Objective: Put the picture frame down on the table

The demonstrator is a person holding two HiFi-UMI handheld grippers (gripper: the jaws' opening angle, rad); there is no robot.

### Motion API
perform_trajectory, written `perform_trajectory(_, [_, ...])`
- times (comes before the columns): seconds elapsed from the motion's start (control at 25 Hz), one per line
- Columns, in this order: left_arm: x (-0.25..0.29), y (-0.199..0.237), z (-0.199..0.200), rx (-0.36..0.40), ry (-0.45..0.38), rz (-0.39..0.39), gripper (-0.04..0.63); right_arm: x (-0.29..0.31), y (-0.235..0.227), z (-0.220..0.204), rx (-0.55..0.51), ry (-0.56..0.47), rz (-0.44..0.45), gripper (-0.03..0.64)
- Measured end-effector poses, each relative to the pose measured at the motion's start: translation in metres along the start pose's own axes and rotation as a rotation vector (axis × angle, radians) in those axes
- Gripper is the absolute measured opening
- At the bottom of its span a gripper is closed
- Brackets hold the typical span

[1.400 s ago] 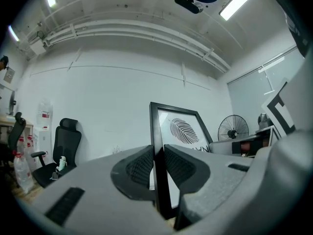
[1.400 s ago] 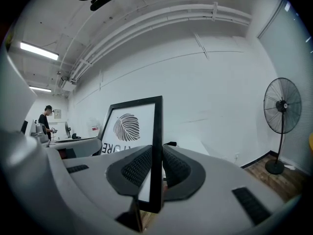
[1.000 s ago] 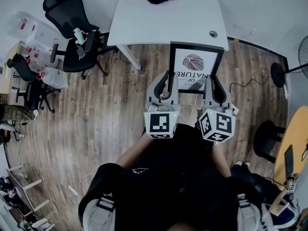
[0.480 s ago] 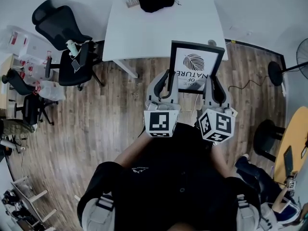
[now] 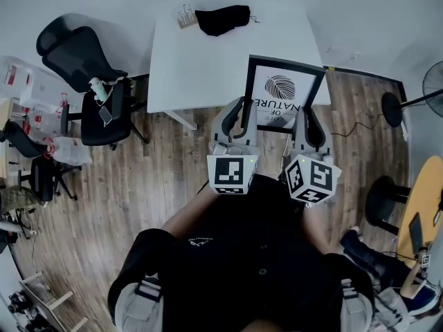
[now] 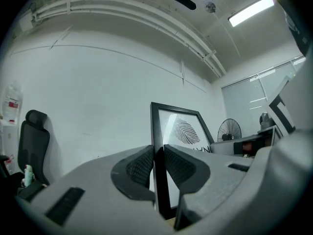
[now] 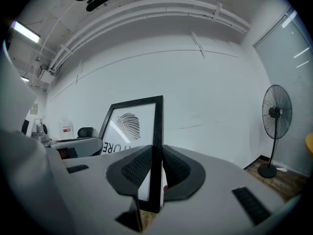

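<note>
Picture frame (image 5: 284,92) — black, rectangular, leaf print and lettering on white: held upright in the air, not yet on the white rectangular desk (image 5: 201,68). Upper part over the desk's near right corner, lower edge out over the wooden plank floor (image 5: 159,164). Gripped by both side rails: left claw (image 5: 239,116) clamped on the left rail, right claw (image 5: 306,120) clamped on the right rail, ribbed pads (image 6: 134,166) pressed against front and back faces. Probably carried this way to stop the wide flat panel from swinging or twisting, with the weight shared evenly. Plenty of bare desk top to the left of and beyond the frame; only a crumpled black cloth (image 5: 221,18) and a small pale item beside it, both at the far edge. Seems to call for moving forward past the near edge, then lowering — kept well in from the right-hand edge, which lies close by. Black office chair (image 5: 83,54) well apart at the left, no obstacle.
</note>
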State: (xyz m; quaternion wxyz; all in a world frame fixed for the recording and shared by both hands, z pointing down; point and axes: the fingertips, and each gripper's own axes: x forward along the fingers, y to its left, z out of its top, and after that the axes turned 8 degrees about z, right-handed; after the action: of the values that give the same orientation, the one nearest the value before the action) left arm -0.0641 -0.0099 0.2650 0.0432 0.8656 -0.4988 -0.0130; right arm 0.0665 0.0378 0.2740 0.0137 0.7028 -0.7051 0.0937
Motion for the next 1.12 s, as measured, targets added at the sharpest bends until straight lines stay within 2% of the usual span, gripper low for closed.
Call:
perform_trajectory(0.36, [0.029, 0.035, -0.008, -0.021, 0.023, -0.018, 0.072, 0.041, 0.015, -0.005, -0.005, 0.031, -0.026, 0.064])
perform_trajectory(1.0, [0.054, 0.06, -0.023, -0.04, 0.058, 0.059, 0.072, 0.083, 0.019, -0.014, -0.029, 0.083, 0.044, 0.066])
perform_trajectory(1.12, [0.084, 0.075, -0.027, -0.046, 0.074, 0.076, 0.072, 0.121, 0.015, -0.013, -0.024, 0.103, 0.059, 0.066])
